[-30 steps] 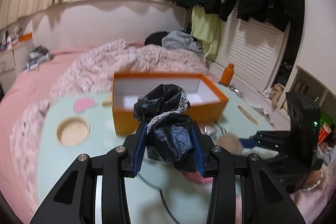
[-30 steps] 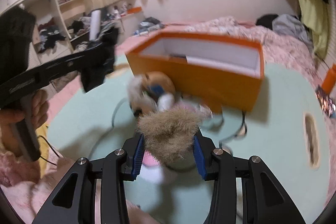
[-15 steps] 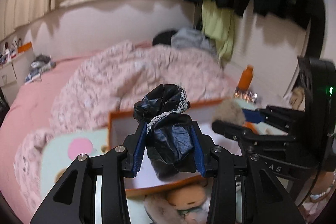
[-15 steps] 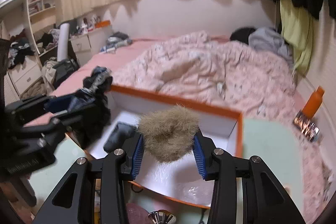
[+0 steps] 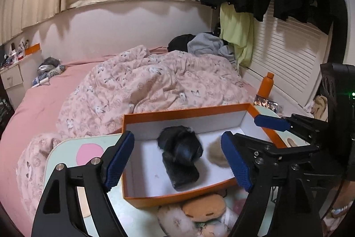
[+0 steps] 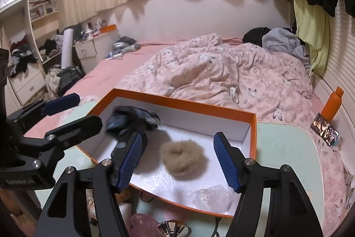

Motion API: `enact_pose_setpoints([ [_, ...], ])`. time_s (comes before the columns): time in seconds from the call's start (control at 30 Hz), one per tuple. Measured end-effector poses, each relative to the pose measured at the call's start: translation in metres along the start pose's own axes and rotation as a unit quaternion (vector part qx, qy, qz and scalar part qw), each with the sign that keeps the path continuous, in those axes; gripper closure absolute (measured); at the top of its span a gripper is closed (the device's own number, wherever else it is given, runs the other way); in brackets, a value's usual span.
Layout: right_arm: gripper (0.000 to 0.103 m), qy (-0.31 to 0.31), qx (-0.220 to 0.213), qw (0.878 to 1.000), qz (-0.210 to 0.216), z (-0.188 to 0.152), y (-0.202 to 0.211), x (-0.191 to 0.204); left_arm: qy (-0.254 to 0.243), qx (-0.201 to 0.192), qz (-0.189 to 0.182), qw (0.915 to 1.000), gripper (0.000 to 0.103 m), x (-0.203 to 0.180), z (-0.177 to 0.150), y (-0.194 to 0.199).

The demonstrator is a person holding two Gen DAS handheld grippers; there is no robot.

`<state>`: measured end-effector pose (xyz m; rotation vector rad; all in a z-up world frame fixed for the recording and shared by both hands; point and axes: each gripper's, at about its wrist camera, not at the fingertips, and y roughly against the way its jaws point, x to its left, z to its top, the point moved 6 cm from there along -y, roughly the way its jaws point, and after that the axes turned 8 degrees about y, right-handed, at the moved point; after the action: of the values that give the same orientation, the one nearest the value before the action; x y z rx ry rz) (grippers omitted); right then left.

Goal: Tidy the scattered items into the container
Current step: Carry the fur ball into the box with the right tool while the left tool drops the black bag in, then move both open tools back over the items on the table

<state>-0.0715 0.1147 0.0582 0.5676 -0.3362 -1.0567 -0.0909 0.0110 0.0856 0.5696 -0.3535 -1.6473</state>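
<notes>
From the left wrist view, the orange box (image 5: 200, 193) sat on the pale green counter (image 5: 66, 153), its far wall close to the counter's edge by the bed (image 5: 142, 86), its white floor largely bare left of the things in it. Inside lay a crumpled black garment with lace trim (image 5: 180, 153), and just right of it a tan fur ball (image 5: 216, 152), partly hidden by a finger. A plush toy (image 5: 199, 208) lay against the box's near wall. The left tongs (image 5: 177, 162) stood wide above the box, having just been opening, with nothing pressed between the pads; the black garment lay below the gap. The right tongs (image 5: 248, 130) reached in from the right.

From the right wrist view, the box (image 6: 253, 126) had free counter (image 6: 281, 148) to its right, up to the rounded edge beside the bed (image 6: 221, 72). The fur ball (image 6: 182, 158) rested on the box floor, apart from the walls. The black garment (image 6: 133, 123), blurred, lay at the left end. A clear plastic wrapper (image 6: 210, 197) lay near the front wall. The right tongs (image 6: 177, 161) had just been opening and stood apart, clear of the fur ball beneath them. The left tongs (image 6: 73, 112) were spread at the left.
</notes>
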Motion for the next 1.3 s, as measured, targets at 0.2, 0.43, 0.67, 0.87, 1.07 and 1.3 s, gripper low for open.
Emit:
enact_pose_setpoints([
  [0.2, 0.036, -0.009, -0.009, 1.000, 0.005, 0.000, 0.009, 0.000, 0.002, -0.006, -0.009, 0.9999, 0.023, -0.001, 0.001, 0.011],
  [0.43, 0.032, 0.001, -0.023, 1.000, 0.013, -0.021, 0.054, 0.008, 0.002, -0.013, -0.020, 0.9997, 0.023, -0.001, -0.017, 0.049],
  [0.67, 0.022, -0.006, 0.034, 0.999, -0.022, -0.096, 0.067, 0.006, 0.024, 0.022, 0.029, 0.9991, 0.023, 0.022, -0.089, 0.064],
  [0.87, 0.022, -0.003, 0.087, 0.994, -0.066, -0.132, 0.055, 0.002, 0.042, 0.066, 0.054, 0.9955, 0.023, 0.036, -0.125, 0.048],
  [1.07, 0.016, -0.012, 0.101, 0.992, -0.074, -0.140, 0.048, -0.003, 0.002, 0.090, 0.081, 0.9926, 0.020, 0.026, -0.143, 0.031],
  [1.3, 0.000, -0.008, 0.104, 0.992, -0.073, -0.144, 0.043, -0.005, 0.015, 0.101, 0.080, 0.9915, 0.000, 0.029, -0.146, 0.026],
])
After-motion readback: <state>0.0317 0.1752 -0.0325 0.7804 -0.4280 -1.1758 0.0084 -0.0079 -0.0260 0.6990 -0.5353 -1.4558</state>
